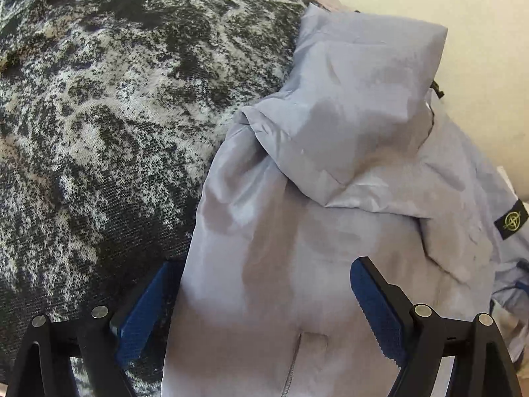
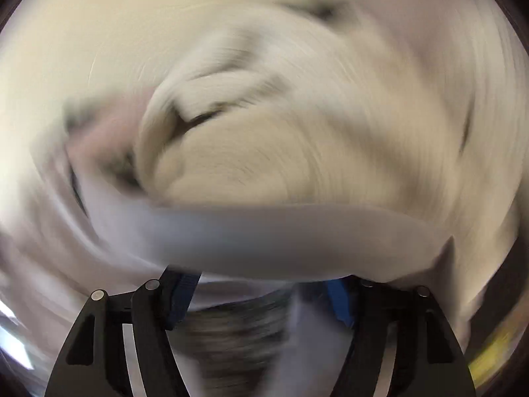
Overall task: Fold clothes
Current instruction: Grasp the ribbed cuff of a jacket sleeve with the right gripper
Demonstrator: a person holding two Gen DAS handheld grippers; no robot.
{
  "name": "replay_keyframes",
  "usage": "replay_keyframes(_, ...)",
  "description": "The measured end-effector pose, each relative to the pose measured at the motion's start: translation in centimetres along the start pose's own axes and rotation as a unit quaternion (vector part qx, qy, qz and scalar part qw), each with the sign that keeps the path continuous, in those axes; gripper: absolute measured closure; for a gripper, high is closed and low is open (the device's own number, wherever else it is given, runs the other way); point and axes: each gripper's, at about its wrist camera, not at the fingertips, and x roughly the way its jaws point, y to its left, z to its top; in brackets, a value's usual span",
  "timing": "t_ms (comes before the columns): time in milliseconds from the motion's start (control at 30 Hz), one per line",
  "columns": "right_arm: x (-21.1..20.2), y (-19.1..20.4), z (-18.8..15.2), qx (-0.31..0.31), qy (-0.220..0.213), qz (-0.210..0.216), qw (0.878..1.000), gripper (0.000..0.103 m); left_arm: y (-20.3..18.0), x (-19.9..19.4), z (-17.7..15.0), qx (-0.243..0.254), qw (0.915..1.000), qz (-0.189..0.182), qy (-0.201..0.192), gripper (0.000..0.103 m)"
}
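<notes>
Left wrist view: a pale grey-blue jacket (image 1: 330, 198) is being lain over a black-and-white mottled cover (image 1: 115, 115), hood uppermost. The left gripper (image 1: 264, 297) is being held spread wide, its blue pads (image 1: 377, 304) straddling the fabric, nothing pinched.

Right wrist view: heavily blurred. The right gripper (image 2: 264, 297) is being held apart; pale cloth (image 2: 264, 238) is draped across its tips, contact uncertain.

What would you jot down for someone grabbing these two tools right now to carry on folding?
Left hand-held gripper: open, fingers either side of the pale lilac-grey hooded nylon jacket, not pinching it.
Right hand-held gripper: open; view badly motion-blurred, pale fabric close ahead.
Jacket lies rumpled on the black-and-white mottled knit cover, hood flopped over, black sleeve badge at right.
Done: no neat fold visible.
Left: flatten it, fold sleeves and body.
</notes>
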Motion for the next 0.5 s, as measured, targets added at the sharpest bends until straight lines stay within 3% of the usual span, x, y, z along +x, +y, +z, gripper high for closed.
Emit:
replay_keyframes(67,-1.2,3.4,-3.0,-0.072,-0.028,0.019,0.997,0.03,0.3,-0.4,0.1,-0.008,0.9999,-0.013,0.002,0.013)
replay_keyframes(100,-1.2,5.2,-4.7,-0.106,-0.025,0.05,0.993,0.03,0.6,-0.6,0.2,-0.014,0.9996,-0.025,0.005,0.013)
replay_keyframes(133,-0.2,7.0,-6.7,-0.123,0.01,0.113,0.986,0.032,0.7,-0.7,0.2,-0.018,0.9993,-0.032,0.007,0.013)
replay_keyframes(200,1.9,10.5,-10.3,-0.151,0.075,0.224,0.96,0.033,0.9,-0.8,0.3,-0.02,0.9994,-0.029,0.006,0.013)
replay_keyframes(233,3.4,11.4,-11.1,-0.138,0.091,0.231,0.959,0.033,1.0,-0.8,0.4,-0.021,0.9994,-0.026,0.005,0.013)
replay_keyframes(367,7.8,12.3,-11.9,-0.08,0.09,0.191,0.974,0.039,1.4,-0.8,0.5,-0.028,0.9992,-0.029,0.007,0.013)
replay_keyframes(400,7.8,12.5,-12.2,-0.078,0.091,0.205,0.972,0.051,1.5,-0.9,0.6,-0.03,0.999,-0.032,0.007,0.013)
replay_keyframes(433,7.7,12.6,-12.5,-0.075,0.092,0.218,0.969,0.087,1.5,-0.9,0.6,-0.032,0.9988,-0.035,0.008,0.013)
replay_keyframes(500,6.5,13.8,-13.2,-0.078,0.108,0.252,0.958,0.093,1.8,-1.6,0.8,-0.04,0.998,-0.049,0.007,0.013)
